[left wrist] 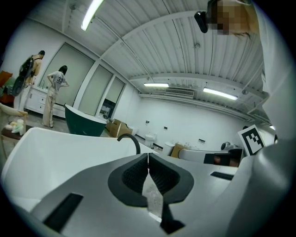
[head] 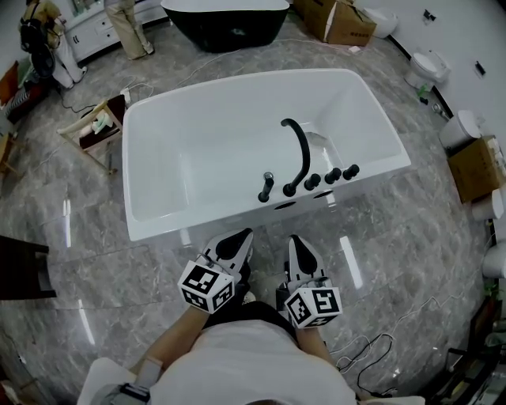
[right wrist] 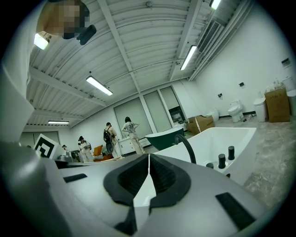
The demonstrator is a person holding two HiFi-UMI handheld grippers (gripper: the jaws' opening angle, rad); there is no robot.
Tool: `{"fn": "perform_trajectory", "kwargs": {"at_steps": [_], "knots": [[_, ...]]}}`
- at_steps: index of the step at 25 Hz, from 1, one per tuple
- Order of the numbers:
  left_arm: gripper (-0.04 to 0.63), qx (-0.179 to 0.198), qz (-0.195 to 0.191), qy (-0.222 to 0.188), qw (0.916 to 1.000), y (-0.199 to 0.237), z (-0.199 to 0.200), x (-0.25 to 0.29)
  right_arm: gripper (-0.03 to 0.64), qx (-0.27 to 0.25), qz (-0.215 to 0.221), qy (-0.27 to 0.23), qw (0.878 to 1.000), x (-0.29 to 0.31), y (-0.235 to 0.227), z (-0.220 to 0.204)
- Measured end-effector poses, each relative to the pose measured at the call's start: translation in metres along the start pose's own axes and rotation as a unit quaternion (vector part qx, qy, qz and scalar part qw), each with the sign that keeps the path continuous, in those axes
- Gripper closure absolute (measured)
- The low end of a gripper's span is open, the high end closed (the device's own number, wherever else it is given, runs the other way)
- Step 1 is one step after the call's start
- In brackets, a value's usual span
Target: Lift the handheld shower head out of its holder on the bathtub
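a head camera is looking steeply down on a grey marble-patterned floor. at nine to ten o'clock, a small wooden stool with a cloth on it is standing beside a large white freestanding bathtub, which is filling the middle of the view. at twelve o'clock, beyond it, a dark, glossy second bathtub is sitting, with a brown cardboard box at one o'clock.

on the white bathtub's near rim, a slim black handheld shower head is standing upright in its holder. just to its right, a tall black curved spout is arching over the basin, and a row of short black round knobs is following toward three o'clock.

at six o'clock, the person is holding both tools out toward that rim, short of it and touching nothing. the left gripper is sitting at about seven o'clock from the shower head, well apart from it; its own view is showing its ribbed black pads pressed together with nothing between them. the right gripper is sitting just beside it, at about five o'clock from the shower head, and its jaws are likewise closed tight and empty. each is carrying a white cube with black square markers at its rear. white toilets are lining the wall at two o'clock.
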State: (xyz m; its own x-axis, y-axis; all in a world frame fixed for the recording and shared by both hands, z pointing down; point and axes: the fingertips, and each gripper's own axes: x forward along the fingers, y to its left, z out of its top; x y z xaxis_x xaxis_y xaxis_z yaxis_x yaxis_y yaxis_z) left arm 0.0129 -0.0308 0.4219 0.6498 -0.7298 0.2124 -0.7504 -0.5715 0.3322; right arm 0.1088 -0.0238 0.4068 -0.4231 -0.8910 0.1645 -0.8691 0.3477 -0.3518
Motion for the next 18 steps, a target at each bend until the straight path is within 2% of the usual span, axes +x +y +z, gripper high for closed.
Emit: {"fn": "perform_trajectory", "kwargs": {"at_steps": [5,13,18], "knots": [[0.583,0.006,-0.009,-0.016,0.9998,0.025,0.035,0.041,0.598,-0.013,-0.001,-0.005,1.000,0.043,-0.016,0.023],[0.583,0.011,-0.032,-0.014,0.9993,0.060,0.067,0.093,0.598,-0.025,-0.022,-0.015,0.999,0.092,-0.036,0.052],[0.583,0.019,-0.059,-0.024,0.9978,0.074,0.086,0.122,0.600,-0.030,-0.030,-0.031,0.999,0.119,-0.043,0.064]]}}
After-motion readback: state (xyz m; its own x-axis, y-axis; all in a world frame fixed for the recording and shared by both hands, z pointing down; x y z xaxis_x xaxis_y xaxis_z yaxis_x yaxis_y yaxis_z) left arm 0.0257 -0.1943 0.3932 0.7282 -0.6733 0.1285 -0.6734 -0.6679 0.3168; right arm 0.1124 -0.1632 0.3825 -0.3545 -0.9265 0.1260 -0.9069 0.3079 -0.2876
